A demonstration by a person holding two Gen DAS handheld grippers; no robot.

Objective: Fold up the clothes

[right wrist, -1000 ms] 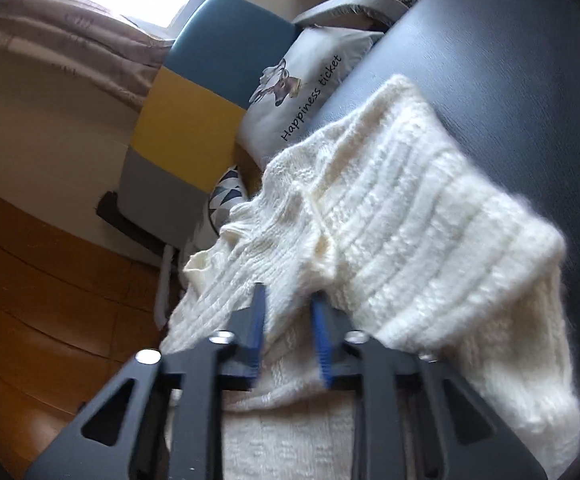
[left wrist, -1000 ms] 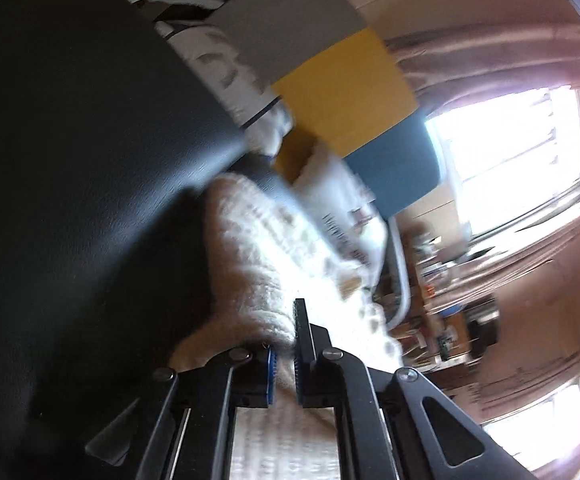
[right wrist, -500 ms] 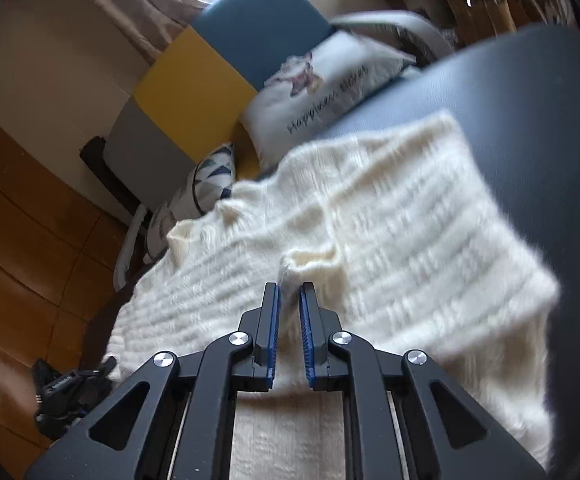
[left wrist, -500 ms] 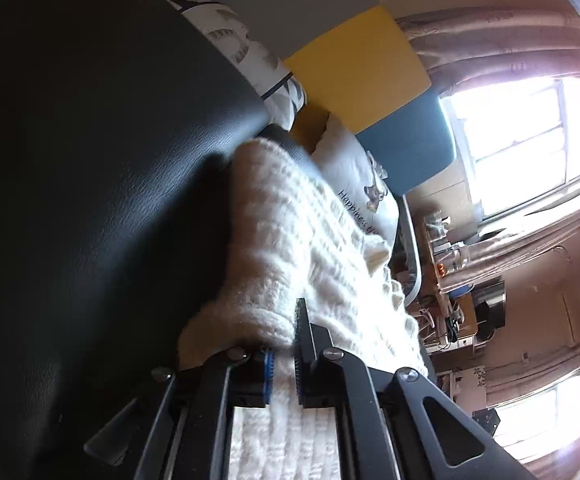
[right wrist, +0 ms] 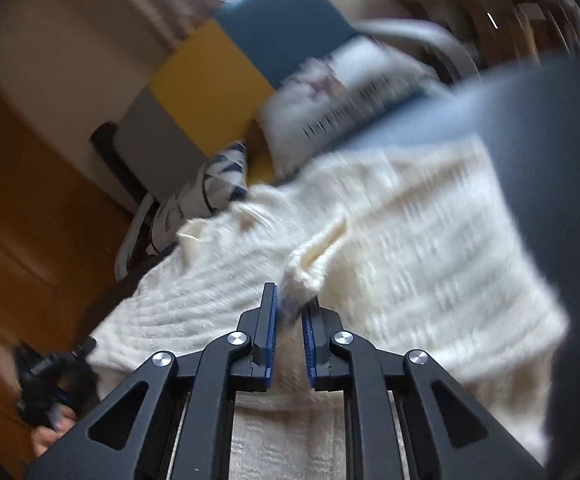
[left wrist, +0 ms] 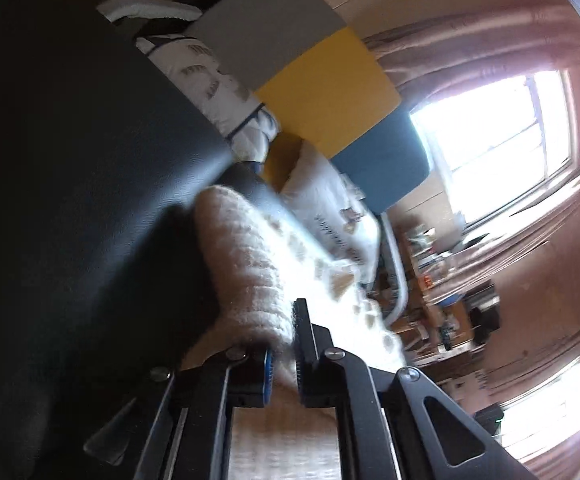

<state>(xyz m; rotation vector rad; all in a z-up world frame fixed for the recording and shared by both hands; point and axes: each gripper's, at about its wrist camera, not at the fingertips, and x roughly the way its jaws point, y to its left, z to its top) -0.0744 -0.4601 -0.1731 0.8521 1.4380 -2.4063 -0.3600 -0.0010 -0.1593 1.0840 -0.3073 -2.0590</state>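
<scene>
A dark, leather-like worktop (left wrist: 90, 160) is seen carrying a cream knitted sweater (right wrist: 389, 248), which is spread across it with its far edge near a printed cushion (right wrist: 345, 92) and a grey, yellow and blue chair back (left wrist: 321, 80). Its long axis appears to run away from both cameras toward the chair, though blur hides the outline. The knit is judged soft, thick, light and floppy; it is best taken at a hem or folded edge, both sides together. The left gripper (left wrist: 282, 356) is closed on a bunched edge. The right gripper (right wrist: 290, 316) is clamped on a raised pinch of knit.
</scene>
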